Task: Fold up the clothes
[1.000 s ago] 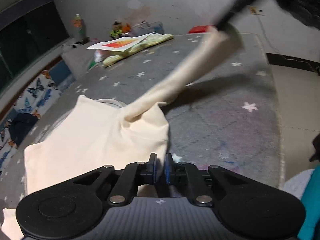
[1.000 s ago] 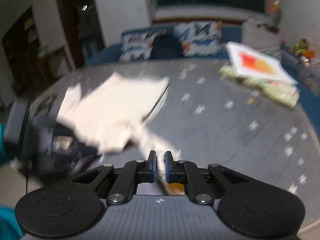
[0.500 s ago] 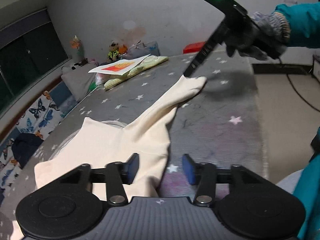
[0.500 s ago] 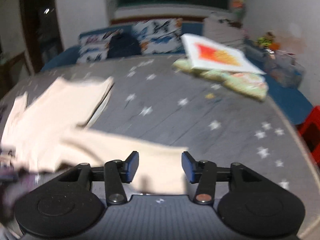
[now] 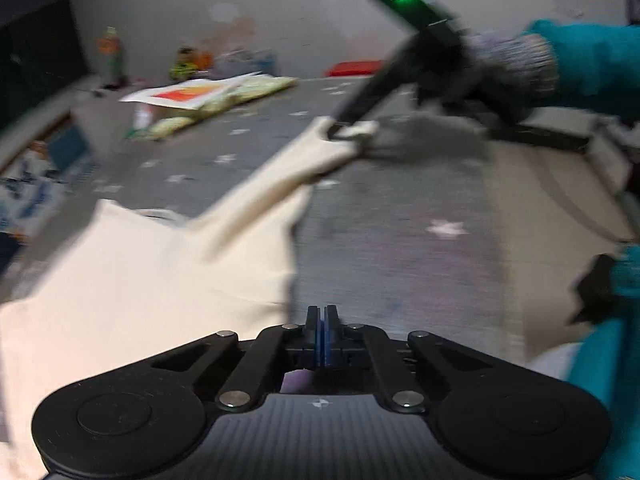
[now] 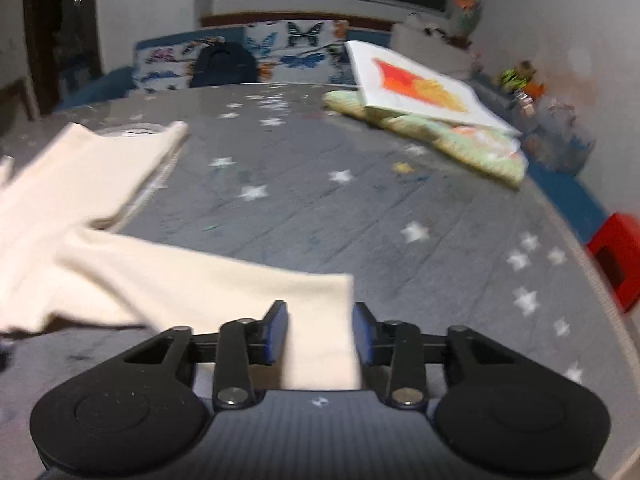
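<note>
A cream long-sleeved top (image 5: 132, 276) lies on the grey star-patterned bed (image 5: 400, 248). Its sleeve (image 5: 280, 176) stretches out to the far right. My left gripper (image 5: 321, 316) is shut and empty, just right of the garment's near edge. My right gripper (image 6: 320, 332) is open, its jaws on either side of the sleeve cuff (image 6: 316, 308); it also shows in the left wrist view (image 5: 352, 132) at the sleeve end. The garment body (image 6: 80, 176) lies at the left in the right wrist view.
A folded green blanket (image 6: 448, 140) with a white and orange book (image 6: 416, 84) on it lies at the far side of the bed. Butterfly pillows (image 6: 304, 52) and a dark backpack (image 6: 224, 64) sit at the head. A red box (image 6: 616, 256) stands beside the bed.
My left gripper opened, let go of the garment, then shut empty to its right. My right gripper opened and stays at the sleeve cuff, which now lies stretched out on the bed.
</note>
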